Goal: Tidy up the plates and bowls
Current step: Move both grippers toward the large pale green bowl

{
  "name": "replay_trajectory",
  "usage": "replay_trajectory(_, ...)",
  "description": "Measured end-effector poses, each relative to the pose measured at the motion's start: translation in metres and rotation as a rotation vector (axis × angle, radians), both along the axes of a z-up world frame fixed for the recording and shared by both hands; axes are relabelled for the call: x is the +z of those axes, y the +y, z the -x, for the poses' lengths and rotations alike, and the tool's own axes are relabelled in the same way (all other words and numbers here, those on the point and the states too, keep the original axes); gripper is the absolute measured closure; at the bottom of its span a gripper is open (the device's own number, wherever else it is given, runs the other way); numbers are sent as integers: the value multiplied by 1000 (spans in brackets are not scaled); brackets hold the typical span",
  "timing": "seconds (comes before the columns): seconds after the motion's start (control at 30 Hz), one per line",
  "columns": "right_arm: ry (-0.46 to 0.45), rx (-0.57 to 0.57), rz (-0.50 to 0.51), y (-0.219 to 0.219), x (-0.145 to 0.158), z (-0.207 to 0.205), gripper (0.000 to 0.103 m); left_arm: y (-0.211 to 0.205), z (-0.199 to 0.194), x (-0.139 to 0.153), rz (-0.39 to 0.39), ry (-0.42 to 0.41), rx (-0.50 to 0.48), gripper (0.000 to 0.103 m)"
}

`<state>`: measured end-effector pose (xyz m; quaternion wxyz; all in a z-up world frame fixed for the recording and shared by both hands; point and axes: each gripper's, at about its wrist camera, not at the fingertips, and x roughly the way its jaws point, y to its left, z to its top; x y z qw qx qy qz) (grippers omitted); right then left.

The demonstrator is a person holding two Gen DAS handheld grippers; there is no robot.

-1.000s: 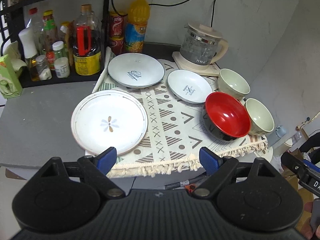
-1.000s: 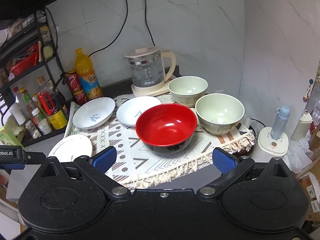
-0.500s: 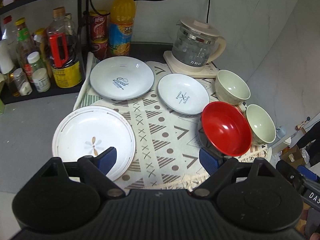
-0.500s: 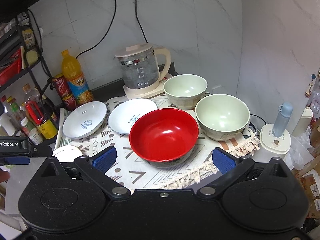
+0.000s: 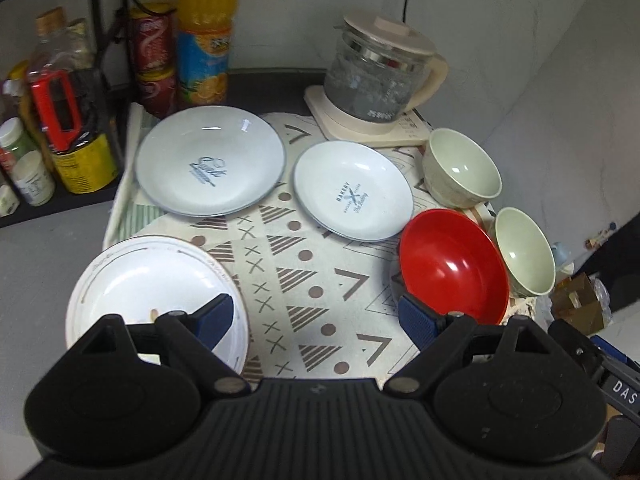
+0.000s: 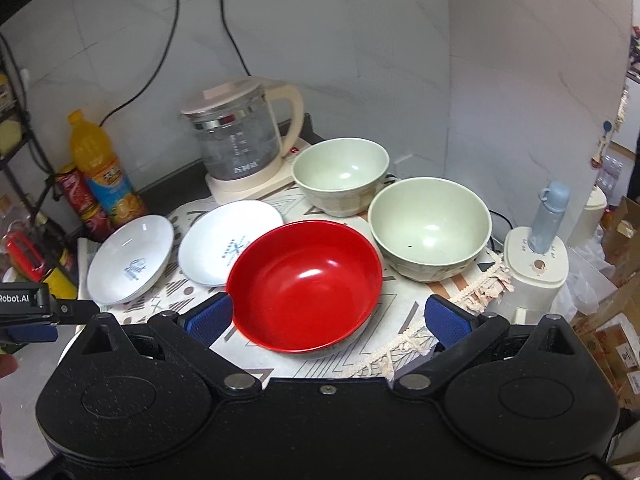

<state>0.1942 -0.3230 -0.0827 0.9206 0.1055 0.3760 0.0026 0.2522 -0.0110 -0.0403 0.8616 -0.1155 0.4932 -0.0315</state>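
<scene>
Both our grippers gape empty: the right gripper (image 6: 328,318) straddles the red bowl (image 6: 306,284), the left gripper (image 5: 316,320) sits just right of the flower plate (image 5: 152,288).

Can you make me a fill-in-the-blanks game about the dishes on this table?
1. The biggest bowl is coloured ____.
2. The number of pale green bowls on the mat is ____.
3. The plate beside the cans carries the word ____.
4. The kettle has a body made of clear ____.

Missing words: red; two; Sweet; glass
</scene>
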Motion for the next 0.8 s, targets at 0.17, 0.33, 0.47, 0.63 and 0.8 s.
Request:
replay_trajectory(0.17, 31, -47, -12, -7, -6, -8, 0, -8, -20, -8, -11, 34, -48, 15)
replay_trajectory(0.33, 49, -82, -1, -14, -11, -15, 0, -24, -36, -12, 4, 31, -95, 15)
replay_trajectory(0.47, 51, -105, -3, -27, -15, -22, 0, -40, -50, -16, 0, 49, -106, 15)
replay_trajectory(0.63, 55, -124, -9, -51, -23, -38, 0, -66, -64, -19, 14, 34, -129, 15)
replay_trajectory(0.8, 61, -121, -10, -78, -32, -53, 0, -95, -82, -21, 16, 30, -130, 15)
